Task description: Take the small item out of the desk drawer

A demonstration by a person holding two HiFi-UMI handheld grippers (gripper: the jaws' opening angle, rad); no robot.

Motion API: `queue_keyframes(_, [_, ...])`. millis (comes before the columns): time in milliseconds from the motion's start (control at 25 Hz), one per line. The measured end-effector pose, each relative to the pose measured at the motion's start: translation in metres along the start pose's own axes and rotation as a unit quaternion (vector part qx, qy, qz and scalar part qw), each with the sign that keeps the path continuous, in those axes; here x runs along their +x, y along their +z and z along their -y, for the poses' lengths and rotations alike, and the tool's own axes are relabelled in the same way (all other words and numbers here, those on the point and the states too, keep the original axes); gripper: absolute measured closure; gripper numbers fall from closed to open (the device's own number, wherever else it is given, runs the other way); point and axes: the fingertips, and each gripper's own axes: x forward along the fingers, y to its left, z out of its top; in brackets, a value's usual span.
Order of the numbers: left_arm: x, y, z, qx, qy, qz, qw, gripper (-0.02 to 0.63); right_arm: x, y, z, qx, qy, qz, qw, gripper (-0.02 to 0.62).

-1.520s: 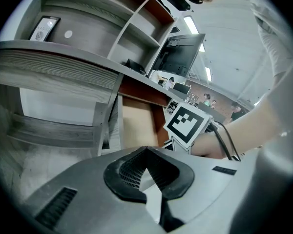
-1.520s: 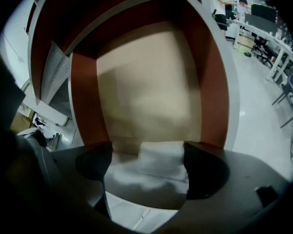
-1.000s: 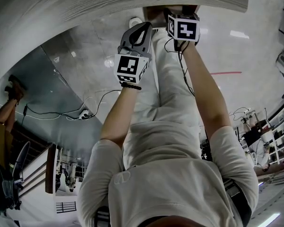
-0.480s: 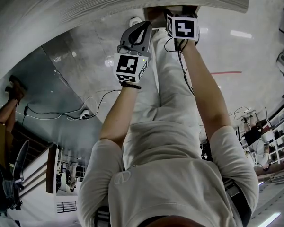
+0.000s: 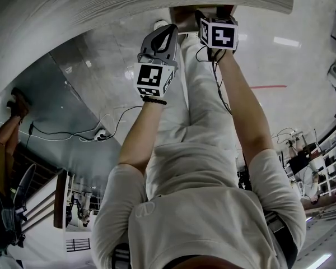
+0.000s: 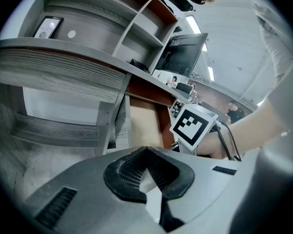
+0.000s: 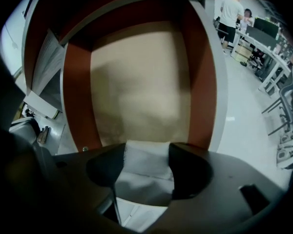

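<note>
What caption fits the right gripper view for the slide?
Right gripper grips a white packet over the open desk drawer.

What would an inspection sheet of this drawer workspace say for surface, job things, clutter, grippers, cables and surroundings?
Surface: open drawer, tan floor, red-brown walls, under the grey desk.
Job's things: white item between the right gripper's jaws.
Clutter: nothing seen in the drawer.
Grippers: right gripper shut on the white item; left gripper shut, empty, beside the drawer.
Cables: black cable along the right wrist; power strip with cable on the floor.
Surroundings: monitor on the desk; people at distant desks.
</note>
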Motion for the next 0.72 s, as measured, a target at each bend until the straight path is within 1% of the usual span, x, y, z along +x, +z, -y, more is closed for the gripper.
queue_keyframes(280, [0.000,0.009,0.009,0.003,0.008,0.002,1.0000,0.606,-0.021,0.000,0.003,0.006,0.019,0.038,0.999,0.319])
queue_keyframes(480, [-0.003,0.012,0.010,0.004,0.012,0.003,0.9999,0.606,-0.032,0.000,-0.003,0.016,0.034,0.052,0.998,0.322])
queue_keyframes(720, [-0.002,0.020,0.016,0.005,0.026,0.003,0.9996,0.606,-0.054,0.002,0.002,0.024,0.038,0.073,0.996,0.322])
